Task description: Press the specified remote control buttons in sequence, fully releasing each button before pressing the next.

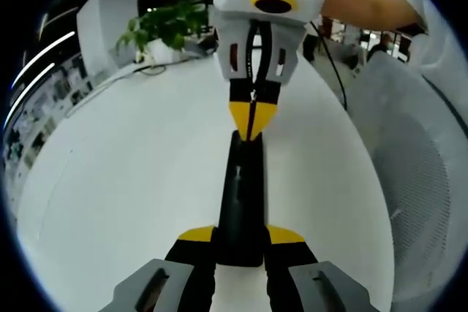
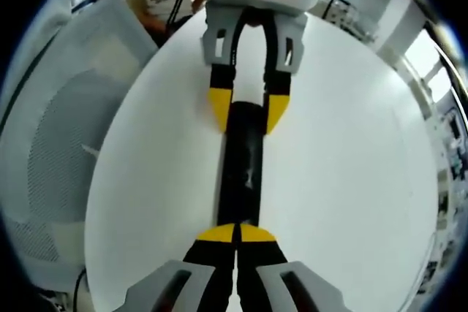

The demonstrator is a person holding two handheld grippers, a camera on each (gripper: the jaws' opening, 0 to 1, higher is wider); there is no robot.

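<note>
Black remote control (image 1: 241, 199) flat on white tabletop (image 1: 131, 180), lying lengthwise between the two grippers. Left gripper (image 1: 241, 237) clamped on near end of remote, yellow-tipped fingers (image 1: 196, 235) either side, touching its edges; same hold seen from right gripper view (image 2: 248, 115), fingers straddling far end. Right gripper (image 2: 236, 234) w/ fingers brought together, no gap showing, nothing held, tips down at opposite end of remote, seen too in left gripper view (image 1: 252, 115); looks like a press w/ closed tip, but contact vs. hover can't be told. Buttons too dark to make out, so which one in sequence unknown. Judged: mid-sequence at best; release + remaining presses left. Mesh chair back (image 2: 66, 129) beside tabletop, potted plant (image 1: 164, 27) at far edge.
</note>
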